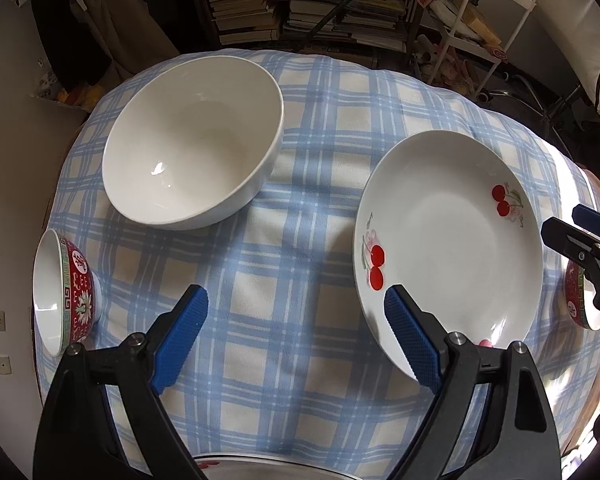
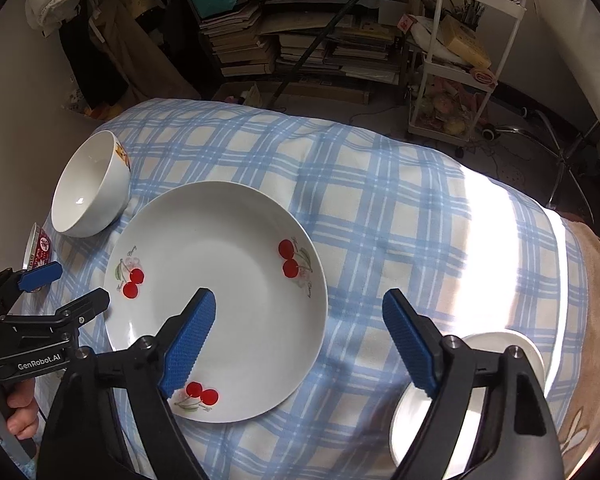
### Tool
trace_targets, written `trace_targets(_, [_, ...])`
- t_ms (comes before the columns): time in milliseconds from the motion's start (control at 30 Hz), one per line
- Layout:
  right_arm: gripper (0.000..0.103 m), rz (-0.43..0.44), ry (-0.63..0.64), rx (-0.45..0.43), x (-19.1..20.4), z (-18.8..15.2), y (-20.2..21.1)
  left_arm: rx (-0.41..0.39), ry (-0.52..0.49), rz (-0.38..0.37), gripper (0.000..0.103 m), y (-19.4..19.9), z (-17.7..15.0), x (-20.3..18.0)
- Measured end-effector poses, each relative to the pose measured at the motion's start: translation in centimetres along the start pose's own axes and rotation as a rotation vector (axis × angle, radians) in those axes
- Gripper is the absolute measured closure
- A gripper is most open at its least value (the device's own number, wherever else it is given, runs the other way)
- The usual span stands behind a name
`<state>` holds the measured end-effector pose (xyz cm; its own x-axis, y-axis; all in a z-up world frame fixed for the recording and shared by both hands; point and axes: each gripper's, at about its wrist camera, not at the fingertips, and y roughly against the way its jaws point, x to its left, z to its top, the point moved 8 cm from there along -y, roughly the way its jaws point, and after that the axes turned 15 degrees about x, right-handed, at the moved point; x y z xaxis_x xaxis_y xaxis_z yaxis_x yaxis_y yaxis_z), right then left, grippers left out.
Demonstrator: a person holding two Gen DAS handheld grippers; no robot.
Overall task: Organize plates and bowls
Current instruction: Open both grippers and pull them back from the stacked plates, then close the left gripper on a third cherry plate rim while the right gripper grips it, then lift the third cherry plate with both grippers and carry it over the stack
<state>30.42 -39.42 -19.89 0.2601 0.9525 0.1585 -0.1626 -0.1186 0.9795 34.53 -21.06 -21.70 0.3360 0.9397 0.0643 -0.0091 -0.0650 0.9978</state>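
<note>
A white plate with red cherries [image 1: 452, 240] [image 2: 220, 300] lies on the blue plaid cloth. A large white bowl [image 1: 196, 140] [image 2: 88, 188] stands to its far left. A small red patterned bowl [image 1: 66, 292] [image 2: 38, 250] sits at the left edge. A second red bowl [image 1: 576, 300], white inside [image 2: 432, 420], sits right of the plate, under my right gripper. Another cherry plate's rim [image 1: 236, 468] shows below my left gripper. My left gripper [image 1: 296, 320] [image 2: 66, 284] is open and empty above the cloth, left of the plate. My right gripper [image 2: 300, 328] [image 1: 568, 224] is open and empty above the plate's right edge.
The table [image 2: 380, 208] is covered by the plaid cloth, with a beige blanket [image 2: 592, 320] at the right. Behind it are stacked books [image 2: 300, 44] and a white trolley [image 2: 460, 72]. A wall [image 1: 4, 160] is close on the left.
</note>
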Motion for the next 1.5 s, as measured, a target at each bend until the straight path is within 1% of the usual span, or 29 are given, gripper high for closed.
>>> trace_targets(33, [0.030, 0.000, 0.000, 0.013, -0.1, 0.1, -0.4, 0.006, -0.008, -0.003, 0.017, -0.4, 0.0, -0.2])
trace_targets(67, [0.035, -0.004, -0.006, 0.025, -0.3, 0.2, -0.9, 0.006, -0.017, -0.010, 0.020, -0.6, -0.1, -0.3])
trace_targets(100, [0.048, -0.009, -0.015, 0.038, -0.5, 0.2, -1.3, 0.010, -0.027, -0.013, 0.025, -0.9, -0.2, -0.6])
trace_targets(133, [0.055, -0.007, -0.024, 0.048, -0.8, 0.3, -1.7, 0.013, -0.036, -0.016, 0.028, -1.1, -0.2, -0.8])
trace_targets(200, [0.060, 0.017, -0.040, 0.056, -1.1, 0.5, -2.3, 0.015, -0.054, -0.039, 0.041, -1.4, -0.4, -1.3])
trace_targets(233, [0.068, 0.024, -0.044, 0.064, -1.1, 0.5, -2.6, 0.017, -0.061, -0.064, 0.046, -1.5, -0.5, -1.6])
trace_targets(267, [0.072, 0.028, -0.045, 0.071, -1.0, 0.5, -2.9, 0.021, -0.065, -0.093, 0.056, -1.6, -0.5, -1.9])
trace_targets(300, [0.079, 0.030, -0.041, 0.081, -0.9, 0.4, -3.2, 0.023, -0.065, -0.120, 0.068, -1.6, -0.4, -2.2])
trace_targets(333, [0.083, 0.026, -0.037, 0.087, -0.9, 0.3, -3.5, 0.022, -0.069, -0.145, 0.074, -1.5, -0.3, -2.5])
trace_targets(367, [0.084, 0.017, -0.037, 0.086, -0.9, 0.3, -3.7, 0.020, -0.073, -0.167, 0.084, -1.5, -0.2, -2.8])
trace_targets(400, [0.088, 0.010, -0.038, 0.084, -1.0, 0.2, -3.8, 0.019, -0.070, -0.179, 0.088, -1.5, -0.2, -2.9])
trace_targets(500, [0.091, 0.035, -0.059, 0.088, -1.3, 0.0, -4.0, 0.025, -0.045, -0.177, 0.088, -1.8, 0.0, -2.8])
trace_targets(633, [0.091, 0.082, -0.088, 0.094, -1.5, -0.2, -3.8, 0.041, -0.028, -0.209, 0.088, -2.1, 0.2, -2.3])
trace_targets(700, [0.091, 0.085, -0.082, 0.099, -1.4, -0.5, -3.6, 0.040, -0.023, -0.205, 0.088, -2.0, 0.3, -2.1])
trace_targets(767, [0.091, 0.082, -0.078, 0.099, -1.2, -0.8, -3.4, 0.039, -0.005, -0.181, 0.088, -1.8, 0.3, -2.1])
trace_targets(867, [0.091, 0.038, -0.059, 0.100, -0.8, -1.2, -3.4, 0.031, -0.011, -0.150, 0.088, -1.4, 0.3, -2.2])
trace_targets(933, [0.091, 0.030, -0.060, 0.098, -0.7, -1.5, -3.3, 0.035, -0.020, -0.148, 0.088, -1.3, 0.0, -2.1])
trace_targets(1000, [0.091, 0.043, -0.066, 0.086, -0.5, -1.8, -3.0, 0.043, -0.014, -0.162, 0.088, -1.2, -0.3, -1.8])
trace_targets(1067, [0.091, 0.074, -0.080, 0.072, -0.3, -2.0, -2.6, 0.052, -0.001, -0.173, 0.088, -1.1, -0.7, -1.4])
trace_targets(1133, [0.091, 0.082, -0.081, 0.060, 0.0, -2.2, -2.2, 0.057, 0.001, -0.179, 0.088, -1.0, -1.2, -1.0])
trace_targets(1233, [0.091, 0.086, -0.078, 0.051, 0.8, -2.5, -1.8, 0.055, 0.012, -0.172, 0.088, -0.6, -1.6, -0.5])
trace_targets(1333, [0.091, 0.123, -0.080, 0.047, 1.6, -2.9, -1.5, 0.048, 0.034, -0.166, 0.088, -0.1, -2.0, 0.5])
trace_targets(1500, [0.091, 0.107, -0.073, 0.040, 2.6, -3.5, -1.1, 0.056, 0.033, -0.178, 0.088, 0.1, -2.9, 0.9])
